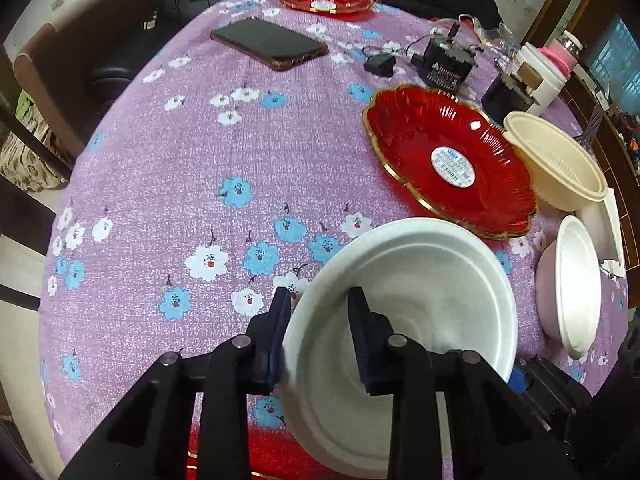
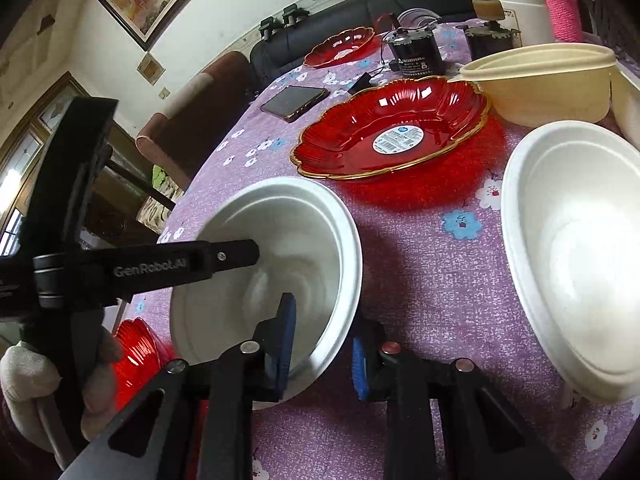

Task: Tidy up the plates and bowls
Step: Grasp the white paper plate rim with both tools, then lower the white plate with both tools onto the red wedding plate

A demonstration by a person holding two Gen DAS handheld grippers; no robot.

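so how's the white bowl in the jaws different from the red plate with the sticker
The white bowl is deep, plain and matte; the red plate is shallow, glossy, see-through, with a scalloped gold rim.

The bowl is gripped at its rim by both the left gripper and the right gripper; the plate lies untouched on the tablecloth.

The plate carries a round label; the bowl has none.

Both are empty and upright.
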